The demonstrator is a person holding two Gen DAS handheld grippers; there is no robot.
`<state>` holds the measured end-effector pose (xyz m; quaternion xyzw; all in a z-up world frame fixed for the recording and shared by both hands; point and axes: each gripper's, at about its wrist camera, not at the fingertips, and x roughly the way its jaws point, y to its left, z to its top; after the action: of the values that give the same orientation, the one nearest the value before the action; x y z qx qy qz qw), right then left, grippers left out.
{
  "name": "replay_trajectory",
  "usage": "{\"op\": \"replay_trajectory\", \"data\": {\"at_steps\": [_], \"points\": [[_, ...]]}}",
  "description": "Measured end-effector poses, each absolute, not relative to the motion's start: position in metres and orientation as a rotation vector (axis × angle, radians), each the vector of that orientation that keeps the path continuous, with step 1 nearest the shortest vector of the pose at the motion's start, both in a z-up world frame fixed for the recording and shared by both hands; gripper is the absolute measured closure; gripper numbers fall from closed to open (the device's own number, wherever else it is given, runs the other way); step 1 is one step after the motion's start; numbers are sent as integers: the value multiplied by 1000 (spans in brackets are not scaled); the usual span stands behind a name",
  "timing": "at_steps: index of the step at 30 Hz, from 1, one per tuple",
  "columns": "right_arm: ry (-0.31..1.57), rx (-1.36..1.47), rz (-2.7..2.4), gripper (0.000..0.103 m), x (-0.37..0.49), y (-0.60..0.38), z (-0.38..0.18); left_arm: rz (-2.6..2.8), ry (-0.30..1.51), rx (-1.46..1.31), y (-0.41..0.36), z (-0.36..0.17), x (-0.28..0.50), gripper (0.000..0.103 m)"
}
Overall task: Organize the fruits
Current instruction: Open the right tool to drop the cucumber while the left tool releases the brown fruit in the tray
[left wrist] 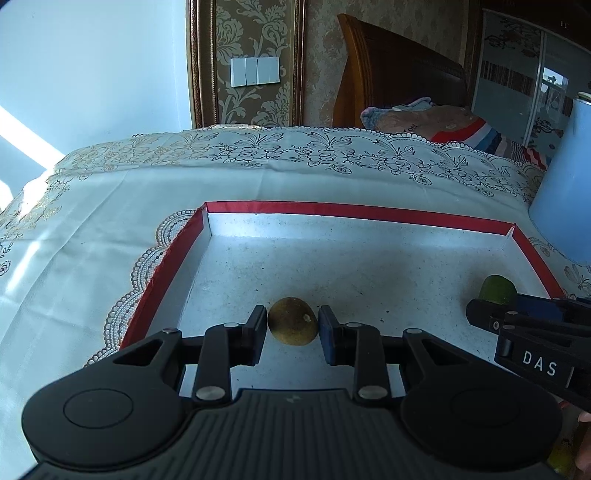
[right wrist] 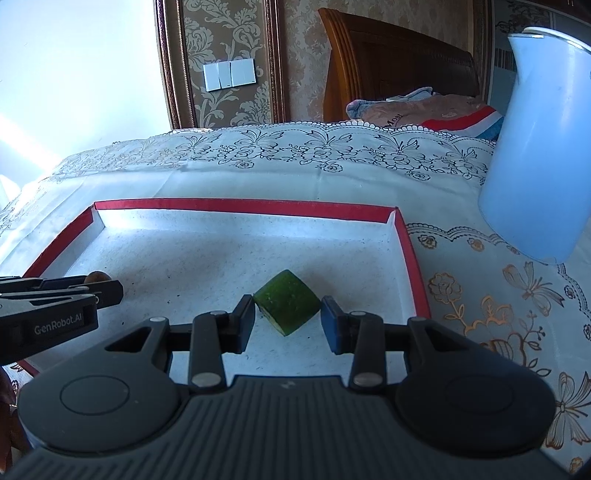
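Where left claw (left wrist: 292,326) blocks it, brown fruit (left wrist: 291,325) base hidden, green fruit (right wrist: 287,301) clear

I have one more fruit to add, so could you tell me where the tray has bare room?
Free: the tray floor toward its far wall. Crowded: the near edge, where the brown fruit and green fruit sit between open grippers.

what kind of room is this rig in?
Most likely a home bedroom: a wooden headboard with bedding behind the tablecloth-covered table, plus damask wallpaper and a wall switch.
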<state>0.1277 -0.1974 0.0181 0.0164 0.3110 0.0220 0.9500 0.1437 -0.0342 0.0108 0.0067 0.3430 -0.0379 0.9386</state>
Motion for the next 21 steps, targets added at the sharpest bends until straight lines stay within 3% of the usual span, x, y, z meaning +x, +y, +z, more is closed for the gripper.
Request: {"op": "replay_trajectory", "data": {"at_steps": [7,11,16,21], "points": [[638,51,36,66,128,-202,17,-81,708,-13,-30,10,144,74],[621,42,23,47,126,-201,19,-86,717,-39,-27,9,145,73],[610,36,17,43,125,-201,20,-82,714,-34,-29,9,144,72],[597,42,9,30,123,-202,22,-78,707,-21,-30,9,142,72]]}}
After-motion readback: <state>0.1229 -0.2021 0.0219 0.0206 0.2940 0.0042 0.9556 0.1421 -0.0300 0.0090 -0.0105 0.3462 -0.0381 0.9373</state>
